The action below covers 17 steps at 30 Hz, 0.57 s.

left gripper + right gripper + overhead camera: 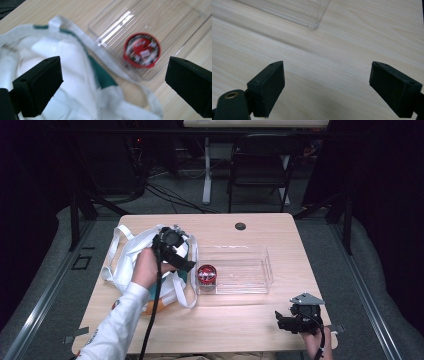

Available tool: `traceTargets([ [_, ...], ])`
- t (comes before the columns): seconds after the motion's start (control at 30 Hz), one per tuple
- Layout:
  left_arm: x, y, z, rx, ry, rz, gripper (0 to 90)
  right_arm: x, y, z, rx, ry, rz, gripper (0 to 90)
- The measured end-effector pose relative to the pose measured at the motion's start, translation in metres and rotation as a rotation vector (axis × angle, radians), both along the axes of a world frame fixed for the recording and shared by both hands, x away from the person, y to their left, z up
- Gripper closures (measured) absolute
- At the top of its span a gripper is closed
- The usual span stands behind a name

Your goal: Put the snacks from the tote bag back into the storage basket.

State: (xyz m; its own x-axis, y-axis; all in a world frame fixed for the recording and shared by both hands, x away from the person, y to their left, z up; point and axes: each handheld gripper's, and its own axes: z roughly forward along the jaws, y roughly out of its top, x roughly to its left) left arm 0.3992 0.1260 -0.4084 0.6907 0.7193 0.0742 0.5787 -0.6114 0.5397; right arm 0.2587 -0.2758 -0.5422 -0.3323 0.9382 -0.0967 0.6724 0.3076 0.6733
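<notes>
At the near edge of the wooden table (235,320), about five o'clock from its middle, the right gripper (285,321) rests low in the person's hand, its jaws spread wide over bare wood with nothing between them; the right gripper view shows a corner of the clear plastic bin (312,18) just beyond, toward twelve o'clock. Farther in, near the table's centre, that one bin (235,270) lies with its long side across the table, and it holds a single thing: one round red tin (206,274), sitting at its nine o'clock end close to the wall. Just beside the bin at nine o'clock lies one white cloth bag (135,255) with green trim, its mouth slack and its straps trailing; something orange shows at its near edge, too hidden to name. The left gripper (187,260) hangs above the bag's edge beside the bin, tilted down, its jaws fully apart and gripping nothing. In the left gripper view the red tin (141,50) sits between and beyond the pads, untouched, with the bag (62,75) beneath the left-hand pad.
</notes>
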Motion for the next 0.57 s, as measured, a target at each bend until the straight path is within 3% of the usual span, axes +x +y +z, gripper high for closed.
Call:
traceTargets([
  [0.23,-0.020,0.050,-0.015,0.004,-0.002,0.089,0.4,0.000,0.000,0.000,-0.006,0.001,-0.002,12.5],
  [0.33,-0.028,0.067,-0.025,-0.017,0.002,0.121,0.4,0.000,0.000,0.000,-0.011,0.002,0.000,12.5],
  [0.47,-0.034,0.082,-0.039,-0.011,0.021,0.138,1.0,0.000,0.000,0.000,-0.008,0.002,0.001,12.5],
  [0.57,-0.034,0.091,-0.040,-0.037,0.005,0.159,1.6,0.000,0.001,-0.001,-0.008,0.002,0.002,12.5],
])
